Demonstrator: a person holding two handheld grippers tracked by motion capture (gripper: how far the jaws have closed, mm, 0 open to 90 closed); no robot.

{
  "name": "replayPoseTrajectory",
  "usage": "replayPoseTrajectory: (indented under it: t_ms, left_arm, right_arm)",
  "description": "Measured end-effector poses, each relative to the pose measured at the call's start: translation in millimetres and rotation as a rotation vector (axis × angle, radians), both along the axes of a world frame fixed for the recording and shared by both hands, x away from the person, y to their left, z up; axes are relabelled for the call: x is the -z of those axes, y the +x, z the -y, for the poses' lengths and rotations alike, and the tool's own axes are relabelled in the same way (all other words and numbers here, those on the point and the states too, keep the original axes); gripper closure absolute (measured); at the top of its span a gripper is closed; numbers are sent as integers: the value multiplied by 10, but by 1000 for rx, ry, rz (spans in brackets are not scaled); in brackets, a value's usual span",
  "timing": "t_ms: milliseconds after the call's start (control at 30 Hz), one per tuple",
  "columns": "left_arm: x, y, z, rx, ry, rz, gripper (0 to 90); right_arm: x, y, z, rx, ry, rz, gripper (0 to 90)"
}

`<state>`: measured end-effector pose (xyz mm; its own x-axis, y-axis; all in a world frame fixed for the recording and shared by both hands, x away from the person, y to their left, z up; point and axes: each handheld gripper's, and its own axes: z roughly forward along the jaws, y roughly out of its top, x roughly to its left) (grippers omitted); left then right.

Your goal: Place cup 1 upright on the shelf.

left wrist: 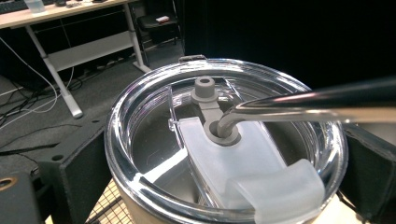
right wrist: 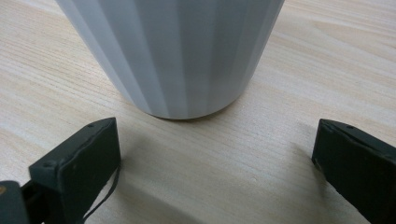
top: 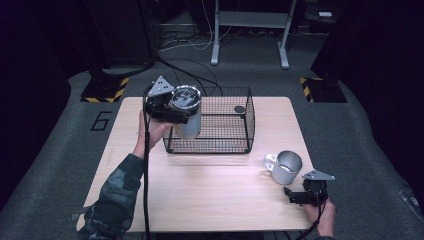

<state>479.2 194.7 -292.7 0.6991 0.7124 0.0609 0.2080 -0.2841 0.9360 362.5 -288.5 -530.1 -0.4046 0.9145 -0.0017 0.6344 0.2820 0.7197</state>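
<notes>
Two drinking vessels are in play, and the largest thing on the table (top: 210,200) is the black wire basket (top: 248,120), set at the upper middle of the high view. Only a small dark round object (top: 239,109) is seen in it, near its far right corner.

Next in size, the steel tumbler (top: 187,111) is held above the basket's left edge, clamped between the jaws of the left gripper (top: 167,107). In the left gripper view its clear lid (left wrist: 140,116) carries a bent metal straw (left wrist: 299,105) through a grey grommet. It is judged rigid, smooth and slippery, heavier if filled; the body below the lid is the safest place to be gripped, never the straw.

The smaller grey mug (top: 285,167) stands at the lower right, apparently empty. The right gripper (top: 300,194) rests just before it, jaws spread wide and touching nothing. The faceted wall looks hard and light; it could be taken across the lower body.
</notes>
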Motion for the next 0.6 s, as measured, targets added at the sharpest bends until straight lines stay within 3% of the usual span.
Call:
replayPoseTrajectory:
  t_ms: [100,600]
  left_arm:
    - [-8,42,18,-5,11,11,39]
    - [131,279,65,-42,23,-5,39]
  right_arm:
    - [1,-1,1,-1,2,4,7]
    - [-1,-4,-2,0,2,-1,8]
